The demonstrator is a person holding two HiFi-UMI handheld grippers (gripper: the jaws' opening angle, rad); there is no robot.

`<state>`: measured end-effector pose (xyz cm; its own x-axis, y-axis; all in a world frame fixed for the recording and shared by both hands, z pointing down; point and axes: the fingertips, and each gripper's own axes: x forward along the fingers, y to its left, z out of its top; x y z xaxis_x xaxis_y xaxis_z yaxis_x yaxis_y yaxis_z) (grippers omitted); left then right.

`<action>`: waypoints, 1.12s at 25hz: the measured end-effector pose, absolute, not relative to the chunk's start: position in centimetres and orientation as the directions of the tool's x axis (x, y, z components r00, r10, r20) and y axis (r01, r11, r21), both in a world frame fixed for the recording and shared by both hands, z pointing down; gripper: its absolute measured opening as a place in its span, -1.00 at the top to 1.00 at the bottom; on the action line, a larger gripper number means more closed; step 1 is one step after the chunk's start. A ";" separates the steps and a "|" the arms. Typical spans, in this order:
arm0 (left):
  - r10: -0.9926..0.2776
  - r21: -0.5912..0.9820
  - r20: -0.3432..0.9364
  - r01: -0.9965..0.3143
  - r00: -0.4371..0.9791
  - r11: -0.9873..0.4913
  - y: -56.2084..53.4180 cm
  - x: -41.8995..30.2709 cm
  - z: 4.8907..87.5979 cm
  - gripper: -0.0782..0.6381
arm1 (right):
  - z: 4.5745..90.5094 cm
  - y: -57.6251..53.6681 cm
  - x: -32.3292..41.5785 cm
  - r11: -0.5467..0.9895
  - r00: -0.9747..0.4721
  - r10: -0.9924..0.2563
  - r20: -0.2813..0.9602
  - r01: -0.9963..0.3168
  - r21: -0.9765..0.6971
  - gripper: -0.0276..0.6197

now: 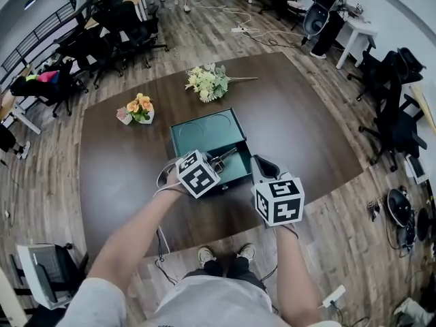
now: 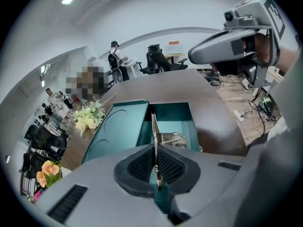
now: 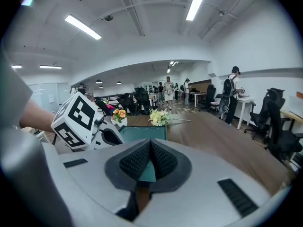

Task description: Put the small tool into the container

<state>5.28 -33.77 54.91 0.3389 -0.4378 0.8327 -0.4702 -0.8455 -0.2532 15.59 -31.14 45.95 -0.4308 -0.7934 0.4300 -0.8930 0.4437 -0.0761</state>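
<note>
Fingers: your left gripper [image 2: 155, 149] clamps the small tool [image 2: 169, 138]; your right gripper [image 3: 150, 146] has them pressed together.
Container [image 1: 201, 131]: teal, lid open, below the tool.
Beyond: white bouquet [image 1: 208, 82], orange flowers [image 1: 138, 107].

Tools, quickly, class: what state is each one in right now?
Left tool: closed on the small metal item.
Right tool: closed, holding nothing.

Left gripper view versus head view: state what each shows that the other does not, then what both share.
Left gripper view only: the left gripper shut on the small tool, thin metal between its pads. Head view only: the person's shoes and the left gripper's marker cube. Both: the open green container, the white bouquet, the orange flowers and the right gripper.
</note>
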 end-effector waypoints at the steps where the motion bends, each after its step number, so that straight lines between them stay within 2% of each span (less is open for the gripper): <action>1: -0.441 -0.258 0.832 -0.467 0.337 -0.846 -33.9 5.5 55.0 0.79 | 46.0 -31.1 15.7 0.444 -0.431 -0.792 0.432 -0.893 -0.076 0.90; 10: -0.455 -0.296 0.837 -0.449 0.304 -0.843 -35.2 7.0 55.9 0.78 | 46.7 -31.3 16.6 0.438 -0.424 -0.787 0.448 -0.895 -0.077 0.91; 28: -0.483 -0.294 0.828 -0.513 0.285 -0.807 -36.5 7.2 56.9 0.77 | 47.7 -31.7 18.2 0.426 -0.423 -0.784 0.454 -0.899 -0.101 0.90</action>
